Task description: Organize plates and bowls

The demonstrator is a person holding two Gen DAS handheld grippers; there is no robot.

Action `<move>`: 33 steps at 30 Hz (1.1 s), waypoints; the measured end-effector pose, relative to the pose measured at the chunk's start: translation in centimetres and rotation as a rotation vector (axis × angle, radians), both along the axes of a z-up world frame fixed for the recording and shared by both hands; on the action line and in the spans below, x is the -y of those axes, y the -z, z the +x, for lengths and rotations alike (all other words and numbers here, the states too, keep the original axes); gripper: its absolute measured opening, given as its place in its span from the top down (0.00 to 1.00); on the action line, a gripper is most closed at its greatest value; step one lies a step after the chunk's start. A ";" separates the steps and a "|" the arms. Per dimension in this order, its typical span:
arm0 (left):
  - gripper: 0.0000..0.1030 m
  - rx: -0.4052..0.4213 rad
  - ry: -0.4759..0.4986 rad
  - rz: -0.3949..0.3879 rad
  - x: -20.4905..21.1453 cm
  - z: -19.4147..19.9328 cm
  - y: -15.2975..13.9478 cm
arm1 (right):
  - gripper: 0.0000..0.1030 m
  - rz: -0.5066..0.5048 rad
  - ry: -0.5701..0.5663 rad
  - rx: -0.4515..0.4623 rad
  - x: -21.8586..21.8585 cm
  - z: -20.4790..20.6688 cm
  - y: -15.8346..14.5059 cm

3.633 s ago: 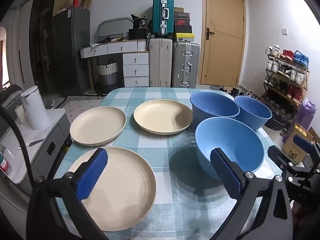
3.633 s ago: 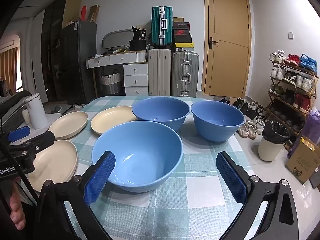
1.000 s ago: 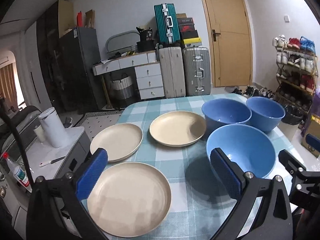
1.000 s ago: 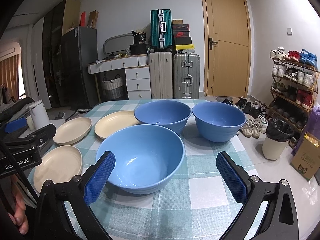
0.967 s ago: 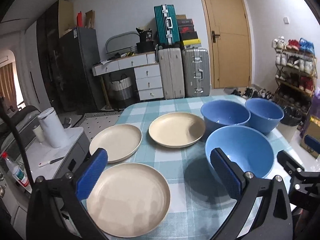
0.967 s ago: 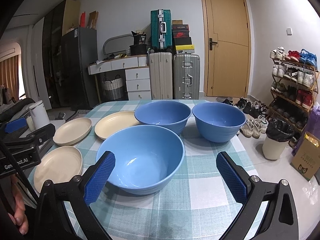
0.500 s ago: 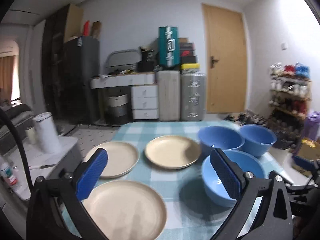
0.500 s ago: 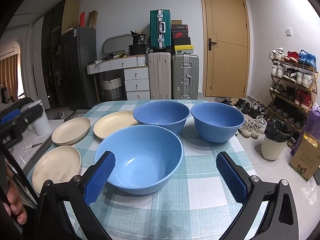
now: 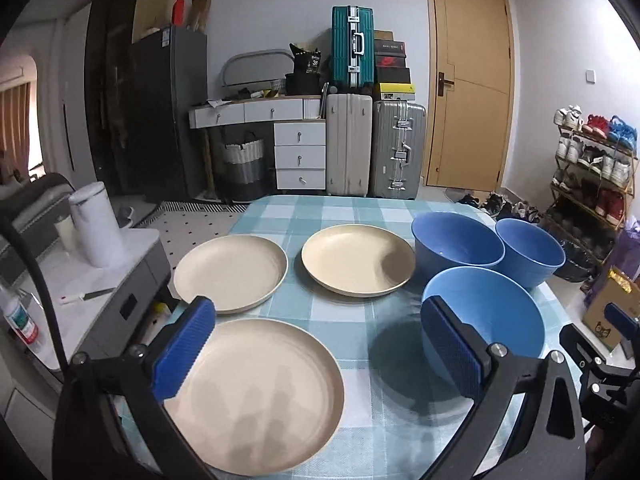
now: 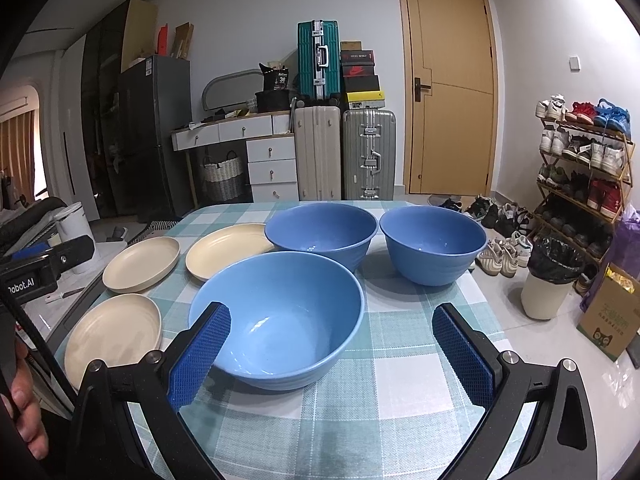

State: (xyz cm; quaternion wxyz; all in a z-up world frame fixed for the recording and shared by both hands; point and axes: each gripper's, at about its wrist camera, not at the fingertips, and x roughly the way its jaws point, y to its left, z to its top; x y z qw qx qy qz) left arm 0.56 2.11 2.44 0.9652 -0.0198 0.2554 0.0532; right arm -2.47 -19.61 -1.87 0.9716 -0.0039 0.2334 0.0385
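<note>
Fingers of both the left gripper [image 9: 320, 354] and the right gripper [image 10: 330, 354] are spread wide, blue-padded, gripping nothing, above the teal-checked desk [image 9: 356, 314]; 3 round cream plates sit upright: near plate [image 9: 256, 396], left plate [image 9: 230, 270], far plate [image 9: 358, 264]; 3 blue ribbed bowls, mouths up: nearest bowl [image 10: 280, 316], middle bowl [image 10: 322, 230], rightmost bowl [image 10: 434, 242]; only the right view shows a hand [image 10: 22, 404] and a bin [image 10: 548, 276]; only the left view shows a bottle [image 9: 18, 318].

Right gripper [image 10: 330, 354] spread wide above nearest blue bowl [image 10: 280, 316]; empty
</note>
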 end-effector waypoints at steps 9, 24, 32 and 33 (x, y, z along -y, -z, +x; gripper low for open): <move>0.00 -0.011 0.019 -0.028 -0.1 0.0 0.4 | 0.00 -0.001 -0.001 0.001 0.0 -0.1 0.0; 0.00 0.007 0.061 -0.101 -0.4 -0.1 0.3 | 0.00 -0.003 -0.003 0.024 -0.2 -0.4 -0.2; 0.00 0.001 0.038 -0.107 -1.1 0.1 0.5 | 0.00 0.002 -0.020 0.035 -0.3 -0.6 -0.3; 0.00 -0.006 0.035 -0.111 -1.4 0.2 0.6 | 0.00 0.006 -0.027 0.040 -0.4 -0.8 -0.4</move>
